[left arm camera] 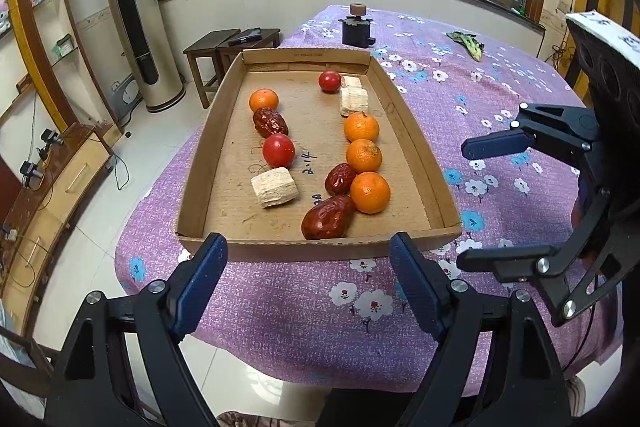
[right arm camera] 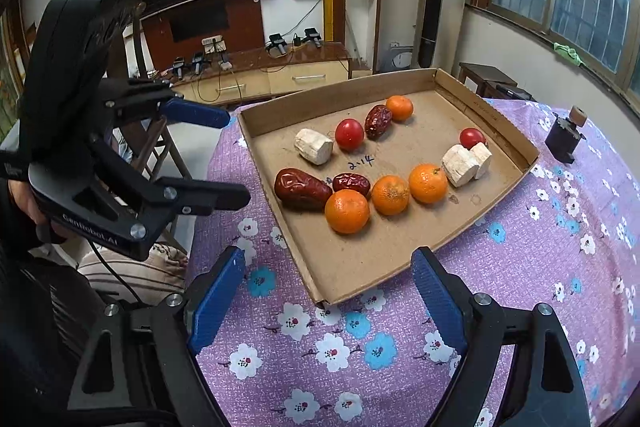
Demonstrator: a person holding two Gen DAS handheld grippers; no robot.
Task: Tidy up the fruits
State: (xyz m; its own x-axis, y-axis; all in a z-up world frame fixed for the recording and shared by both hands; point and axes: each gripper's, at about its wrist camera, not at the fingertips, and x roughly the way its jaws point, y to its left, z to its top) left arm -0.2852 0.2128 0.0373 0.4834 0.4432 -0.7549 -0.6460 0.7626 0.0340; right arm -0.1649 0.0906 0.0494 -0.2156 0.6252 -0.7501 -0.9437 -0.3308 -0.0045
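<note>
While the fruits lie in a shallow cardboard tray on the table, both grippers hover short of it, above the purple flowered cloth. Left gripper has its blue pads spread wide with nothing between them, just outside the tray's near short wall. Right gripper is likewise released and empty, facing the tray's near corner.

Inside the tray, one row runs along the side nearer the right gripper: a large red date at the near end, a smaller date beside it, then three oranges close together, then two pale wood-like blocks touching each other, and a tomato just beyond them. The other row holds one pale block, a tomato, a date and an orange. Bare cardboard with handwritten digits separates the rows, and the far end of the tray floor is bare too.

Low walls rim the tray all round. Its left long side runs close to the table edge, with tiled floor below; the other side has wide open cloth. Farther off on the cloth stand a small dark block and a withered leaf.
</note>
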